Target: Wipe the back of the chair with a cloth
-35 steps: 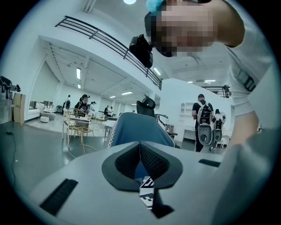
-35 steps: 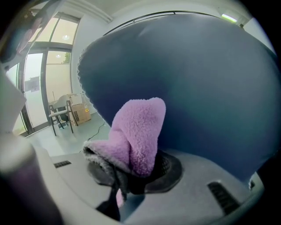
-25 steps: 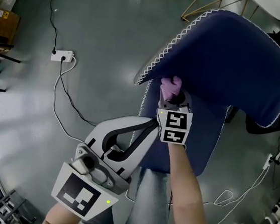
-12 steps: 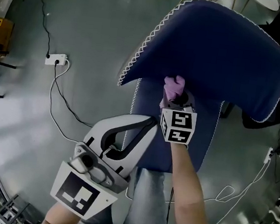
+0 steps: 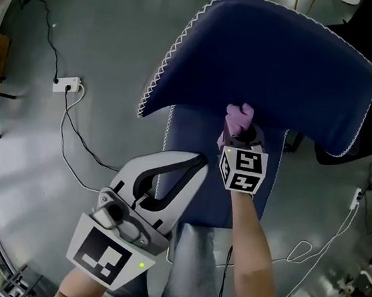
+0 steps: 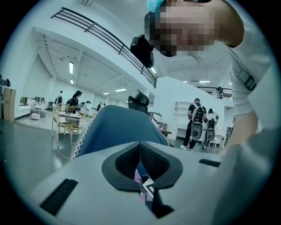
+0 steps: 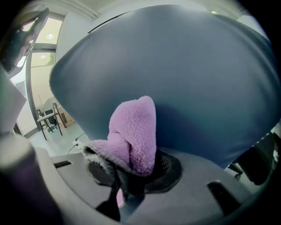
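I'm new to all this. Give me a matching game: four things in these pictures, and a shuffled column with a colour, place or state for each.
1. cloth
2. chair back
3. left gripper
4. power strip

A. white, lying on the floor
B. dark blue with white edge trim
C. jaws together, nothing between them
D. purple, clamped by the right gripper

Pairs: 1-D, 2-B, 3-C, 4-A

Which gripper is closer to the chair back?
Right. The right gripper holds the cloth up at the chair back; the left gripper hangs lower, by the seat, jaws shut.
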`<move>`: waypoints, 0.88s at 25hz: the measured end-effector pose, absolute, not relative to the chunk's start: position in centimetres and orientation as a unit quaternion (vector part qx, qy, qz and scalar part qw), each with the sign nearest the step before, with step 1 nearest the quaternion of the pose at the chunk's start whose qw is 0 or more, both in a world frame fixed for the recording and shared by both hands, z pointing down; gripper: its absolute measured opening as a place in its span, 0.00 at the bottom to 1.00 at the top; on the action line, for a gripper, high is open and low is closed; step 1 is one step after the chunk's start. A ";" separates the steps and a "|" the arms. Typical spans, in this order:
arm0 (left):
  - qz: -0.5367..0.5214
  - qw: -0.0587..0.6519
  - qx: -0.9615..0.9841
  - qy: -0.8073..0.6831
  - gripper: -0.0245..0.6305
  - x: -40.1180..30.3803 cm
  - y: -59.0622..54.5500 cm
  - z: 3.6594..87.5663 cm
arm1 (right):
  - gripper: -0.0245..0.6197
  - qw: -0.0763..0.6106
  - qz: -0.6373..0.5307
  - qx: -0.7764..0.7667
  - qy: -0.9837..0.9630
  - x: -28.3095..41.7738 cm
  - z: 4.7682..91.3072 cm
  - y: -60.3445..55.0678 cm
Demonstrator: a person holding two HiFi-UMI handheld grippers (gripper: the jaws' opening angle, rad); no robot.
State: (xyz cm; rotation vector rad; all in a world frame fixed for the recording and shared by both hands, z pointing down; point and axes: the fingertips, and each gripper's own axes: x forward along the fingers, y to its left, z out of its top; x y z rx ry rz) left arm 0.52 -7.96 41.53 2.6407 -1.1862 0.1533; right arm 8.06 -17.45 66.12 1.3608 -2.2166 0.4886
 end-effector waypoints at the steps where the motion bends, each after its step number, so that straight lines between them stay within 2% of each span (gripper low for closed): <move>1: 0.053 0.121 0.905 -0.404 0.06 0.7 -8.0 41.5 | 0.22 0.245 0.180 0.502 -0.809 8.6 66.1 -17.5; 22: 0.048 0.127 0.919 -0.370 0.06 5.0 -9.1 42.0 | 0.23 0.261 0.186 0.588 -0.742 21.0 66.6 -18.0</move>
